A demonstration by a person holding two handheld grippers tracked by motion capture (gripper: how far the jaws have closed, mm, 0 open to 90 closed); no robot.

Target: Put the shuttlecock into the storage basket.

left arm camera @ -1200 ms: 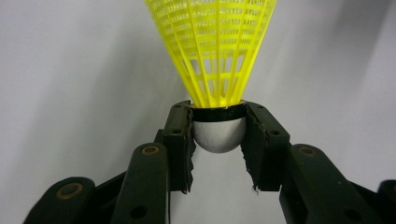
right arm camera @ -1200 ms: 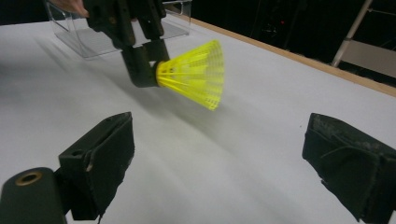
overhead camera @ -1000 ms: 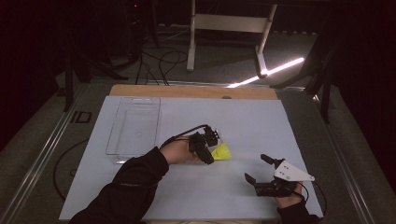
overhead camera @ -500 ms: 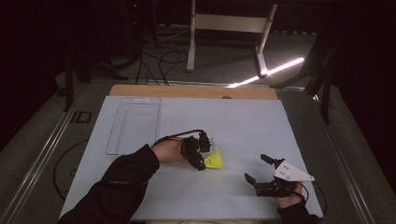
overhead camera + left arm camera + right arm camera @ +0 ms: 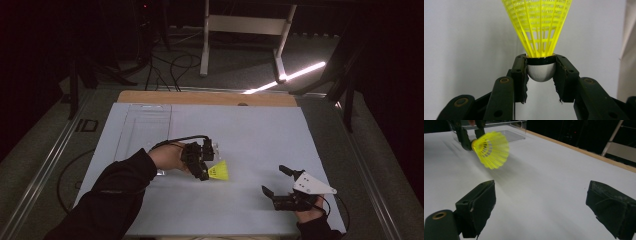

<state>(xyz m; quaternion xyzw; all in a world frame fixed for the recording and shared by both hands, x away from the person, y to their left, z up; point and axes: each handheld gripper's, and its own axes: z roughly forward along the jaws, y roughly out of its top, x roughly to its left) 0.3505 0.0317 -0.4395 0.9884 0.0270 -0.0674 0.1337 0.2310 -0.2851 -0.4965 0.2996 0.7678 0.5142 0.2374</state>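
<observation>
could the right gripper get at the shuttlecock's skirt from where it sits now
Probably yes. The right gripper rests open, and bare white table lies between it and the yellow shuttlecock. The left gripper clamps only the cork end, so the skirt points free toward the right one.

- Your left gripper [image 5: 207, 159] is black, brass-coloured pivot pins lower frame, black cable looping behind.
- Your right gripper [image 5: 276, 180] carries a grey three-cornered plate.
- Your sleeves are black.

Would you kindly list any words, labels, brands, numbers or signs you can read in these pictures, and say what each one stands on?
None can be read.
The yellow shuttlecock, its white cork and the white table cover bear no print.
The dark mark beside the cover's far left corner may be lettering, but it is too small and dim to read.
</observation>
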